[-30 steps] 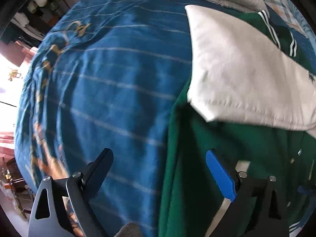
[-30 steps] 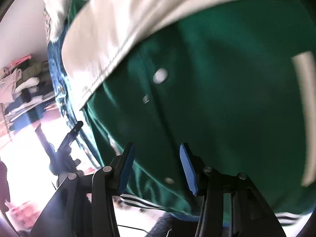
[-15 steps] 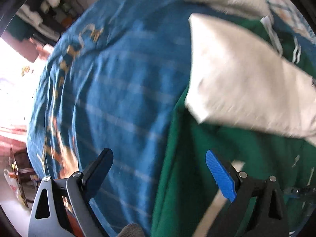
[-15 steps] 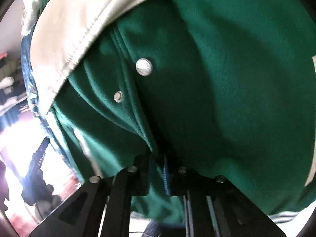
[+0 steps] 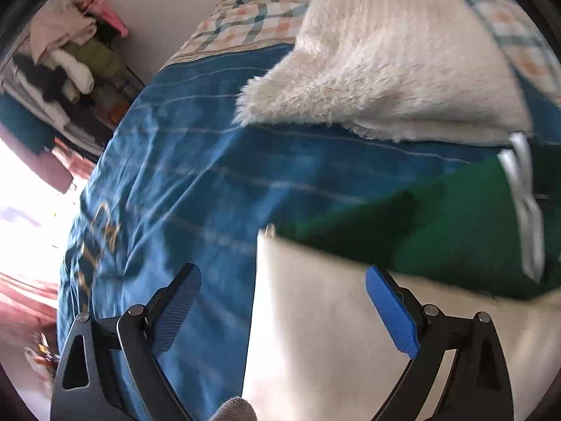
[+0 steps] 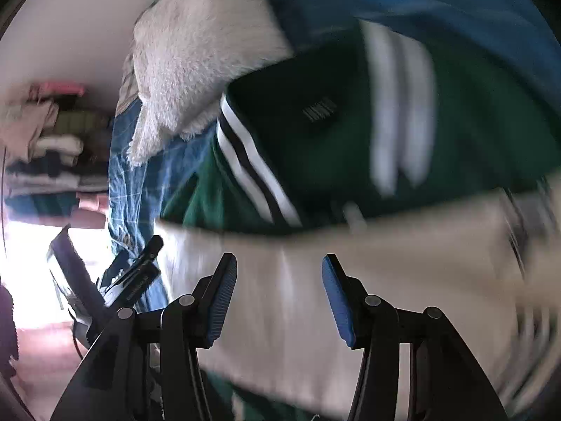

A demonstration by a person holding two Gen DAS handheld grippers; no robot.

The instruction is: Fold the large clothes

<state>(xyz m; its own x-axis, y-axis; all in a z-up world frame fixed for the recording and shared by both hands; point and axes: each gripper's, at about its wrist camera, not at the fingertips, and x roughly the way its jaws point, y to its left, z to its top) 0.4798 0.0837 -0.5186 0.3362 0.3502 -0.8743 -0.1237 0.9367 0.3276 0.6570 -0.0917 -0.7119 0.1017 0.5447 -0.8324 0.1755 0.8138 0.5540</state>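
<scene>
The green jacket [image 5: 438, 231] lies on the bed [image 5: 196, 175] — left tongs [image 5: 280, 280] wide open, right tongs [image 6: 278, 273] opening, both empty over its white sleeve [image 5: 315, 333].

We see a blue striped bedspread [image 5: 182, 161] across the bed; at twelve o'clock a fluffy white blanket [image 5: 385, 70] lies on it, and behind that a checked sheet [image 5: 252, 24]; at ten o'clock piled clothes [image 5: 66, 59] sit against the wall [image 5: 168, 3].
</scene>
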